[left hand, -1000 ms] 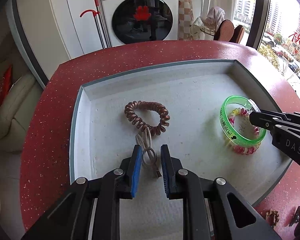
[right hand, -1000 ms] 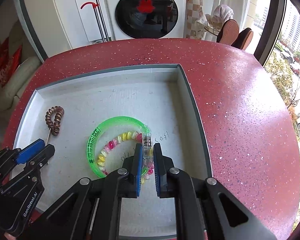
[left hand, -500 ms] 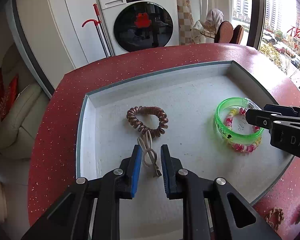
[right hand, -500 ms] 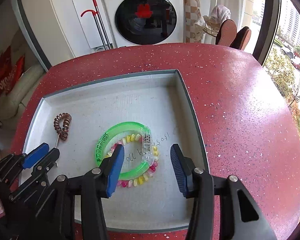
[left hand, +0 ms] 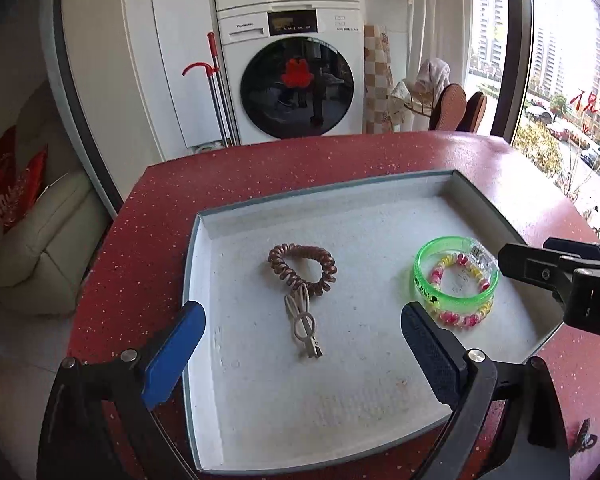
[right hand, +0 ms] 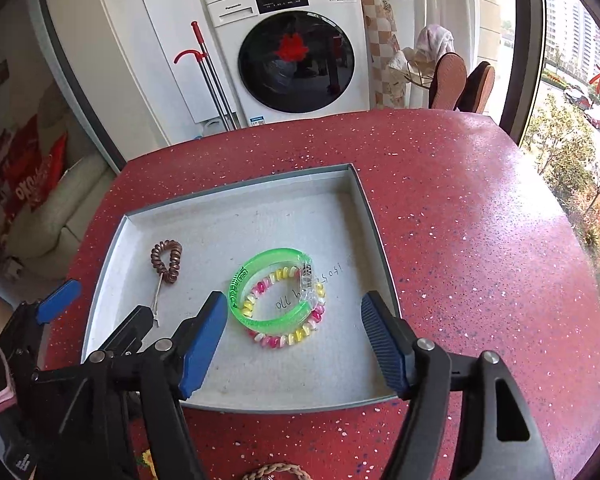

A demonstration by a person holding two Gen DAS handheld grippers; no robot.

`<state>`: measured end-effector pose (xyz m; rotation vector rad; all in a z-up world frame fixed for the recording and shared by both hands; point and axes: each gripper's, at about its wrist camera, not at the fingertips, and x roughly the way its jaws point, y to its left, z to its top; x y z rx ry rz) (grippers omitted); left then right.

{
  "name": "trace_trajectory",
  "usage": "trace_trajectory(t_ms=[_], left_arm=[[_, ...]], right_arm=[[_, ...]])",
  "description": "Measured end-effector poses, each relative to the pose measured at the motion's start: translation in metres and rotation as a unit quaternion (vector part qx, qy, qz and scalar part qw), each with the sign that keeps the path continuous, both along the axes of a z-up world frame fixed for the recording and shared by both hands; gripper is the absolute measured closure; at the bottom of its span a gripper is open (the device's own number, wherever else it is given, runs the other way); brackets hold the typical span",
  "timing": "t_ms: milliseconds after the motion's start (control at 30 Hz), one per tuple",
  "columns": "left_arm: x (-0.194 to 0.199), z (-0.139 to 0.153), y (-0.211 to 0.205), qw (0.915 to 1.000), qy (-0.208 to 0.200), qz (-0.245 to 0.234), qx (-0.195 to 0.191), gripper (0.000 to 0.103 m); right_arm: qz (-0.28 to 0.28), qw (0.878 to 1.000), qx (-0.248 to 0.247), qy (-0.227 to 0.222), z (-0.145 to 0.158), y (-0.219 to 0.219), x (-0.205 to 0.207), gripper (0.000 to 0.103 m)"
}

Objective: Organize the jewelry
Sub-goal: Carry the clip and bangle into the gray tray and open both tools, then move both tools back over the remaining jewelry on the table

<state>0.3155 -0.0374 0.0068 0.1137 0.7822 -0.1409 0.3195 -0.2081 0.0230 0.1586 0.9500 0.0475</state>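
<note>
Hand-held grippers [left hand: 300, 344] [right hand: 296, 336] opening above tray [left hand: 380, 192] holding bracelets [left hand: 456, 276].

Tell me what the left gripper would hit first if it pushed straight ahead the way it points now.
Most likely the metal hair clip, lying on the tray floor centred between the left gripper's opening jaws, which hold nothing. The brown spiral hair tie lies just beyond it. Depth is unclear, so bare tray floor could come first.
</note>
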Motion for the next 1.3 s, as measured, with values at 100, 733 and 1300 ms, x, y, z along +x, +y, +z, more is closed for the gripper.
trace_trajectory(t_ms=[100, 733, 1300], left_arm=[[-0.001, 0.007, 0.002, 0.9999, 0.009, -0.009, 0.000, 0.000], [-0.113, 0.027, 0.093, 0.9996, 0.013, 0.009, -0.022, 0.000], [-0.148, -0.040, 0.085, 0.9970, 0.074, -0.016, 0.013, 0.000]], right_arm=[[-0.006, 1.000, 0.012, -0.007, 0.007, -0.004, -0.013, 0.022], [0.006, 0.996, 0.090, -0.018, 0.025, -0.017, -0.131, 0.016], [-0.044, 0.997, -0.018, 0.056, -0.043, -0.047, -0.196, 0.016]])
